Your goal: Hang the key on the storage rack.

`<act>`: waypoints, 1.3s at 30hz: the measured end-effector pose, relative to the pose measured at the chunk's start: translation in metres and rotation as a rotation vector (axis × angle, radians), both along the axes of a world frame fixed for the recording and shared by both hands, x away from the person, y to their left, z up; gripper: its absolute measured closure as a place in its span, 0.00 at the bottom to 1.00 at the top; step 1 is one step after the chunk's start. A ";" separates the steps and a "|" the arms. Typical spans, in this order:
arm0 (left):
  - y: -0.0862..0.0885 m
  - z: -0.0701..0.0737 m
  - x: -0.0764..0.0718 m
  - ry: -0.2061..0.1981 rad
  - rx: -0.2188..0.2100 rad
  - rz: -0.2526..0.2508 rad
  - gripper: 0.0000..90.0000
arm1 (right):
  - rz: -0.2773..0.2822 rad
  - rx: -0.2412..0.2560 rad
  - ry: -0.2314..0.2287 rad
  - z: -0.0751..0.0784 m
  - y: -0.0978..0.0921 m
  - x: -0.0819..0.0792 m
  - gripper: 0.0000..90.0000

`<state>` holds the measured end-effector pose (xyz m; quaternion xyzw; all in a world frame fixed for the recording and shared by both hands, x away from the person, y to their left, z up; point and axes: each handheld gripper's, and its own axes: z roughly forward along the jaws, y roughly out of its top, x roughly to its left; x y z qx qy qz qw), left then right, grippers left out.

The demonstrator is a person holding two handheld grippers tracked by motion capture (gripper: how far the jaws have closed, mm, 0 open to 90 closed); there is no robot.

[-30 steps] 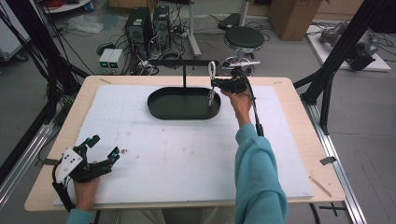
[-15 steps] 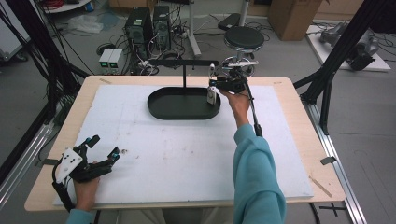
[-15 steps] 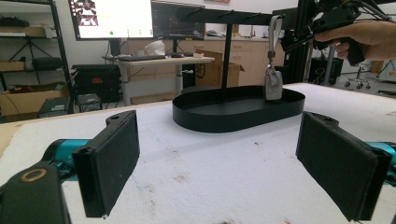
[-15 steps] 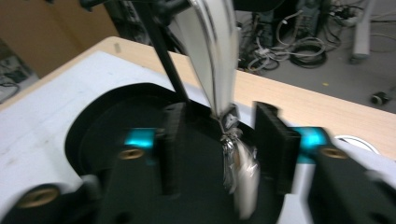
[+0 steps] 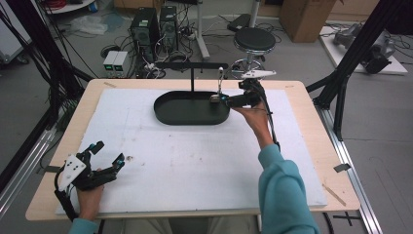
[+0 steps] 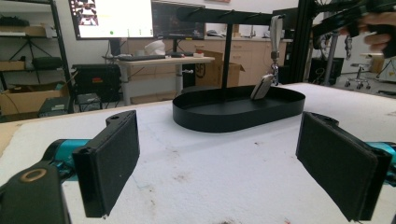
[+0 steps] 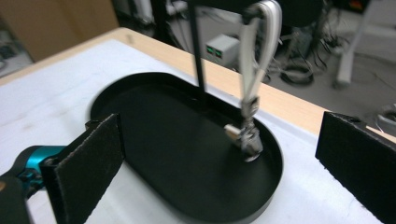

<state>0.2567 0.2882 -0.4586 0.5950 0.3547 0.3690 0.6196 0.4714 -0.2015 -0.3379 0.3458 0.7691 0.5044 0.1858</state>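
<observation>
Key fob (image 5: 215, 99): a small grey fob on a pale strap (image 7: 259, 42). It hung from the right-hand hook of the black rack bar (image 5: 190, 65), and its lower end rested tilted on the floor of the black oval tray (image 5: 168, 116), toward the tray's right end.

Right claw (image 5: 226, 100): your jaws stood wide apart, level with the fob and just to its right, with nothing between the pads. The fob was close to the claw but not touching it.

Left claw (image 5: 109, 152): your jaws were spread wide and held nothing. The claw rested at the near left corner of the white surface (image 5: 195, 165), well apart from the tray.

Change noted: over the last second your right claw had dropped from strap height to fob height beside the tray, while your left claw had not moved. Since the strap was on its hook and the jaws were open, the hanging appeared done, or else you were lining up for a fresh grip on the fob; the pictures could not settle which.

Markings: no brand, label or lettering could be read on the fob, strap, tray or rack. The screens behind, in the left gripper view, were too small to read.
</observation>
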 end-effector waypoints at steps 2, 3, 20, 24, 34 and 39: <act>0.000 0.000 0.000 -0.001 -0.006 -0.001 0.15 | 0.020 0.017 -0.027 -0.001 -0.009 -0.016 0.01; 0.000 0.000 0.000 0.000 -0.002 -0.001 0.15 | 0.027 0.032 -0.044 -0.001 -0.015 -0.024 0.01; 0.000 0.000 0.000 -0.002 0.000 0.002 0.15 | 0.041 0.188 -0.267 -0.073 -0.092 -0.142 0.01; 0.000 0.000 0.000 -0.004 0.002 0.002 0.15 | 0.019 0.184 -0.255 -0.091 -0.097 -0.149 0.01; -0.001 0.000 0.000 -0.006 0.000 0.000 0.15 | -0.027 0.212 -0.302 -0.116 -0.104 -0.161 0.01; 0.000 0.000 0.000 -0.005 -0.004 0.000 0.15 | -0.049 0.215 -0.307 -0.118 -0.104 -0.163 0.01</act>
